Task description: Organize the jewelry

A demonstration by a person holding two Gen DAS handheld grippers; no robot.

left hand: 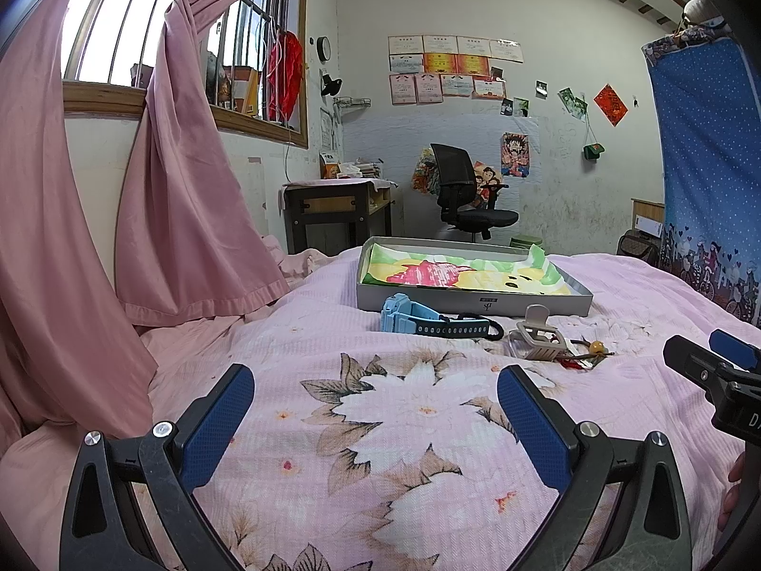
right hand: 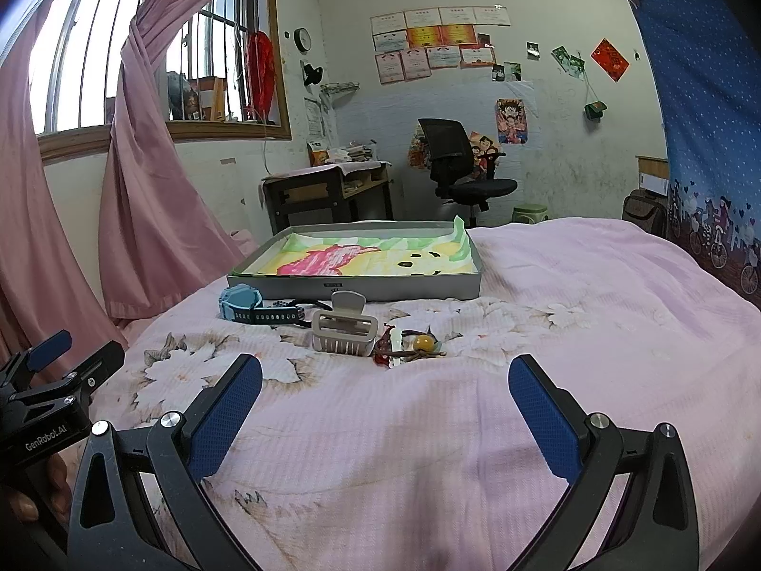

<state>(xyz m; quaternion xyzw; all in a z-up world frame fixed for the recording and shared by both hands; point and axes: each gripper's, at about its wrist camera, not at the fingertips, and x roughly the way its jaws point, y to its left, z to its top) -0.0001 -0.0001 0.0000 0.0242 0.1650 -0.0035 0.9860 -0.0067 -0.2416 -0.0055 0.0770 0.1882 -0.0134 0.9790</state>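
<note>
A grey shallow box (left hand: 475, 305) (right hand: 354, 289), lined with a colourful cloth, lies on the pink floral bedspread. In front of it lie a light blue watch (left hand: 428, 321) (right hand: 247, 307), a beige claw hair clip (left hand: 537, 338) (right hand: 343, 326) and a small pile of hair ties with an orange bead (left hand: 587, 351) (right hand: 416, 346). My left gripper (left hand: 375, 390) is open and empty, short of the watch. My right gripper (right hand: 385, 380) is open and empty, short of the clip and bead pile.
Pink curtains (left hand: 157, 219) hang on the left by the window. A desk (left hand: 333, 209) and a black office chair (left hand: 466, 200) stand beyond the bed. A blue patterned curtain (left hand: 708, 166) hangs on the right. The right gripper's body shows in the left wrist view (left hand: 718, 376).
</note>
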